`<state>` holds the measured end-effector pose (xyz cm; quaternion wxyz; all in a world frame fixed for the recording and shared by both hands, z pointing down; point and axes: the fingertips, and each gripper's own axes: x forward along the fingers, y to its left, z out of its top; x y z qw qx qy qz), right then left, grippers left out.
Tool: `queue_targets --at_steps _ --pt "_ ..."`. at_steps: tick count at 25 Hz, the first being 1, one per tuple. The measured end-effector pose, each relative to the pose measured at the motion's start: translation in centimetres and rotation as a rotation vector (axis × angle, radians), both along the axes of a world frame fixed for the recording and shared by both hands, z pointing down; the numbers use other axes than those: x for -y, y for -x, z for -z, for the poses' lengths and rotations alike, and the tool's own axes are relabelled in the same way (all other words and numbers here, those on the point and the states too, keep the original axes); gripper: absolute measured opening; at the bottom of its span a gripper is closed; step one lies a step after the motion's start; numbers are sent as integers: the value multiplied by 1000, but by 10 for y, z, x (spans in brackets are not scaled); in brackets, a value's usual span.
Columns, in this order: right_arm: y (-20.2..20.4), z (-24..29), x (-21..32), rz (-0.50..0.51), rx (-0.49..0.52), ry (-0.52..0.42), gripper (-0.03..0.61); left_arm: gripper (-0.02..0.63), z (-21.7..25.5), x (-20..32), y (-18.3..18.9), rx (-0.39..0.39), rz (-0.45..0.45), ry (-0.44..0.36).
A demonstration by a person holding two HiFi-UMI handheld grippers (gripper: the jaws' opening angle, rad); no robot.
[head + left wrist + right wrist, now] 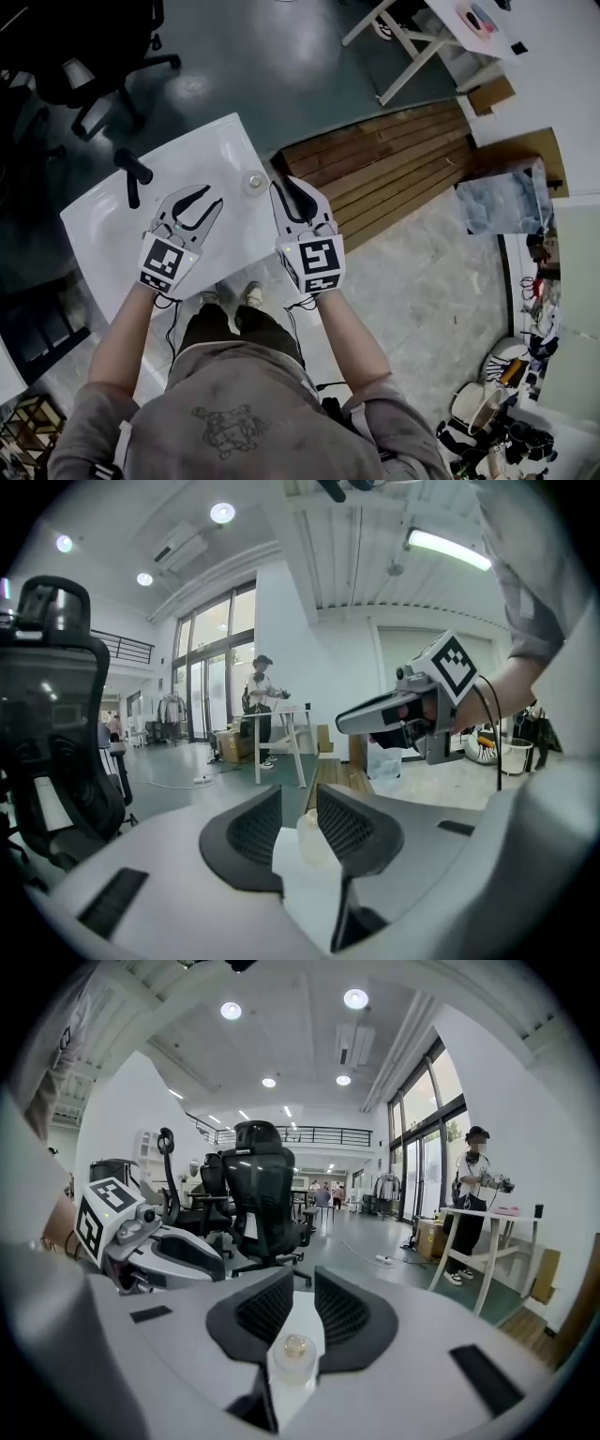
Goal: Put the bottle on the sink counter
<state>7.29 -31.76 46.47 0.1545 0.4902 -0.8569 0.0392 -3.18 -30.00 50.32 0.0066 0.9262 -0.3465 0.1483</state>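
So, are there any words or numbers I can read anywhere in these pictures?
No words or numbers can be read anywhere.
Black-and-white squares on the left gripper and the right gripper: patterns, not letters.
Drawing on the person's shirt: a picture, with no letters to make out.
White label on the office chair: too blurred to read.
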Motion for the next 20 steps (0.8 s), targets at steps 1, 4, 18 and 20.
queue_targets --at_steps 1,4,18,20 --pt "-1 9 -3 1 -1 -10 74 115 11 -1 2 -2 11 -17" --pt "-2 37 -11 3 6 -46 63 86 44 -4 9 -17 39 -61" --pt "13 161 -84 51 78 -257 52 46 154 -53 1 -77 35 -176" --pt "14 175 -94 56 91 -281 51 43 166 -59 -3 -86 27 -180"
